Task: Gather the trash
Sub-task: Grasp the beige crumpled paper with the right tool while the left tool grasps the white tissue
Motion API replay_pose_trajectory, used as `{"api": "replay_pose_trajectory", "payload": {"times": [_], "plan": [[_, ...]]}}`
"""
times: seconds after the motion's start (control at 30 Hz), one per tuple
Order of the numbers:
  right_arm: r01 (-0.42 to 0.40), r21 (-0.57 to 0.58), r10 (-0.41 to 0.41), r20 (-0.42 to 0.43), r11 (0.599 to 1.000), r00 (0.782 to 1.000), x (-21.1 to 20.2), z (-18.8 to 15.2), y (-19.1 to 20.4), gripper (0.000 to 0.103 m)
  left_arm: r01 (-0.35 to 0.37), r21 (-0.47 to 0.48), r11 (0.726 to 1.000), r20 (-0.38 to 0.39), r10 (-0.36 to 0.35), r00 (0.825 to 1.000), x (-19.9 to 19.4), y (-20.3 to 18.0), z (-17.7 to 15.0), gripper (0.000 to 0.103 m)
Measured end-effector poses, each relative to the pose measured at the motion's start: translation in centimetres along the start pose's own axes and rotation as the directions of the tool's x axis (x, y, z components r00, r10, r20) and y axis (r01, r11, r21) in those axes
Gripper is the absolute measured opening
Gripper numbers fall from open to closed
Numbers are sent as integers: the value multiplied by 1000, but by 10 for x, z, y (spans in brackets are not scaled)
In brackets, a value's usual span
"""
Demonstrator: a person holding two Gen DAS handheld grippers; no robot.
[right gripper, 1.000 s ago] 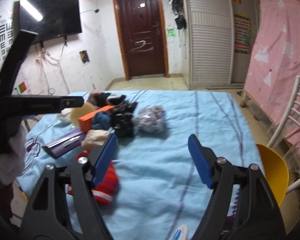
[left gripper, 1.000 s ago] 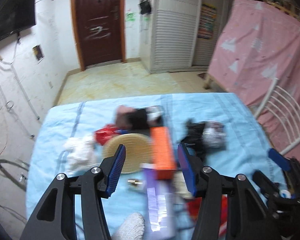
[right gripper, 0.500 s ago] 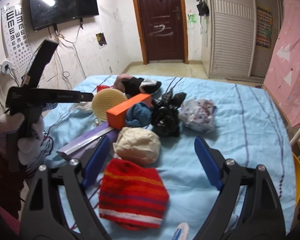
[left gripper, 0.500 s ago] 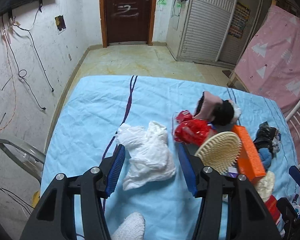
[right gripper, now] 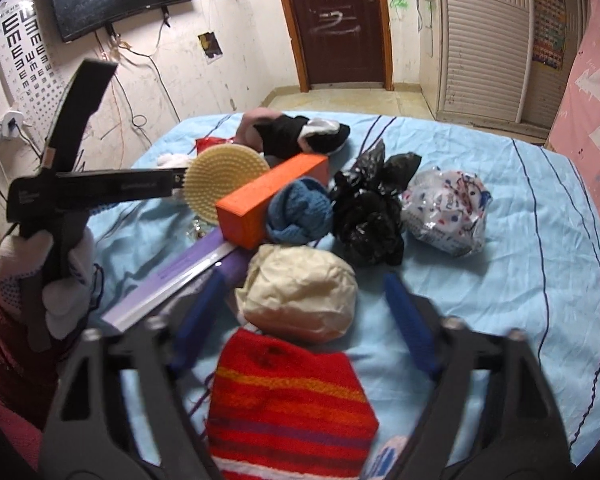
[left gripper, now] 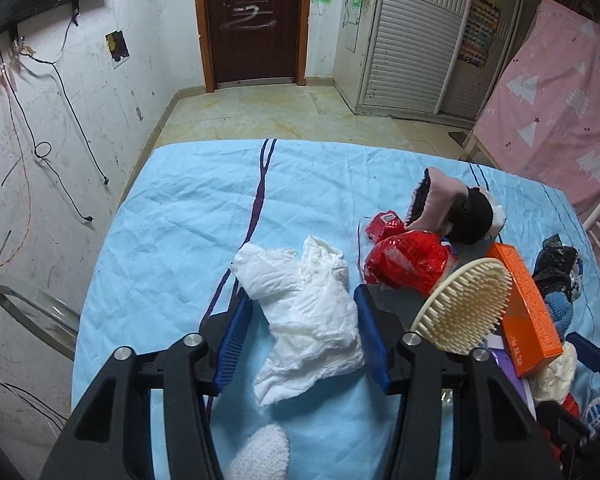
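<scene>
Left wrist view: the left claw (left gripper: 302,334) stands wide open and empty, its blue pads either side of the crumpled white paper (left gripper: 310,316) on the table (left gripper: 172,232). The paper lies straight ahead between the jaws, its long axis running away from the claw.

Right wrist view: the right claw (right gripper: 302,316) is likewise spread wide, holding nothing, with a cream paper wad (right gripper: 298,294) directly ahead between its pads. Each claw has its own piece nearest.

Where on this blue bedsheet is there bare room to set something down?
Bare sheet: the far left stretch of the light blue bedsheet beyond the crumpled white tissue, and the right side past the printed plastic bag. Crowded: the cluster around the orange box, cream round brush and black plastic bag.
</scene>
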State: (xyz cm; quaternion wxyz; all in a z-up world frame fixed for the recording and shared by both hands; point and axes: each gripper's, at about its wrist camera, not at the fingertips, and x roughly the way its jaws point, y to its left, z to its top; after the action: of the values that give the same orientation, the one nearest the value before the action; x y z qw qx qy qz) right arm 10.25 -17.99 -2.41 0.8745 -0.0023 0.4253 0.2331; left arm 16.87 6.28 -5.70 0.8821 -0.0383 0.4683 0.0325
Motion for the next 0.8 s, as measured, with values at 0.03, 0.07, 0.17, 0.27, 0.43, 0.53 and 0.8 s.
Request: {"api": "replay_pose_trajectory", "payload": {"times": [0.03, 0.07, 0.17, 0.27, 0.43, 0.53, 0.8], "plan": [[-4, 0, 4, -4, 1000, 1000, 1, 0, 0, 61, -2, 1, 1000, 4, 2, 1000, -1, -1, 0, 34], [-7, -2, 7, -5, 1000, 1000, 1, 0, 0, 56, -2, 0, 1000, 7, 2, 1000, -2, -1, -1, 28], [-10, -12, 10, 8, 1000, 1000, -2, -2, 1, 53, -17, 0, 1000, 16, 17, 1000, -8, -3, -4, 17], [-8, -25, 9, 44, 1000, 999, -10, -2, 4, 53, -42, 0, 999, 42, 42, 998, -20, -3, -8, 17], [-7, -42, 11, 100, 999, 995, -26, -1, 9, 53, -64, -6, 998, 101, 64, 993, -52, -5, -11, 17], [-14, -42, 20, 136, 999, 991, -40, 1, 9, 53, -62, -9, 998, 137, 63, 989, -74, -8, -12, 17], [-10, -20, 15, 233, 1000, 972, -81, -2, -4, 53, 0, 15, 1000, 232, -4, 973, -127, -37, -8, 17]]}}
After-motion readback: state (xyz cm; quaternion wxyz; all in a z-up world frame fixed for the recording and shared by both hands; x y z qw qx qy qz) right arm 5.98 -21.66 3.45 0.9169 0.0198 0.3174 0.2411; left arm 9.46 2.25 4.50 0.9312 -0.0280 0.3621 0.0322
